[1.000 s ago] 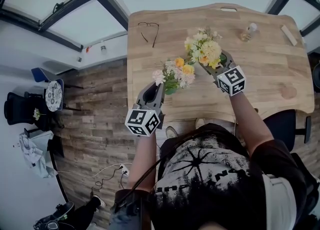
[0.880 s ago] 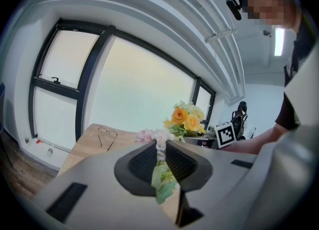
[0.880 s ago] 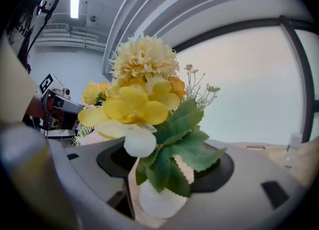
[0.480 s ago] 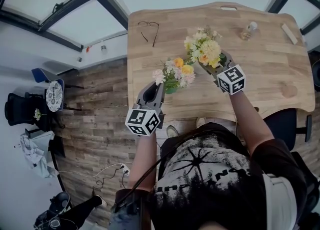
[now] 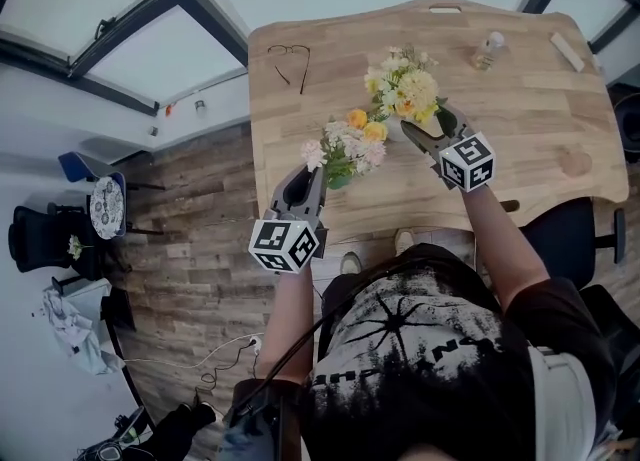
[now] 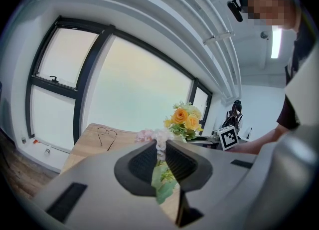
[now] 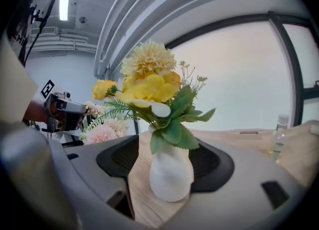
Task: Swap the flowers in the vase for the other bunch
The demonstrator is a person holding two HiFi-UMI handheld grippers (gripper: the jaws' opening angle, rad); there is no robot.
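A white vase (image 7: 170, 173) with a bunch of yellow flowers (image 7: 148, 80) stands on the wooden table (image 5: 520, 119). My right gripper (image 5: 428, 130) has a jaw on each side of it. Bare wood shows between the vase and the left pad, so the jaws are open. My left gripper (image 5: 316, 177) is shut on the green stems (image 6: 162, 184) of the other bunch (image 5: 346, 143), which is pink, white and orange. It holds that bunch upright just left of the vase. The yellow flowers (image 5: 404, 90) hide most of the vase in the head view.
A pair of glasses (image 5: 288, 57) lies at the table's far left. A small clear bottle (image 5: 487, 49) and a pale block (image 5: 565, 49) sit at the far right. The person stands at the table's near edge, with wooden floor (image 5: 200, 209) to the left.
The right gripper has shifted slightly beside the vase. The left gripper keeps its bunch in about the same place.
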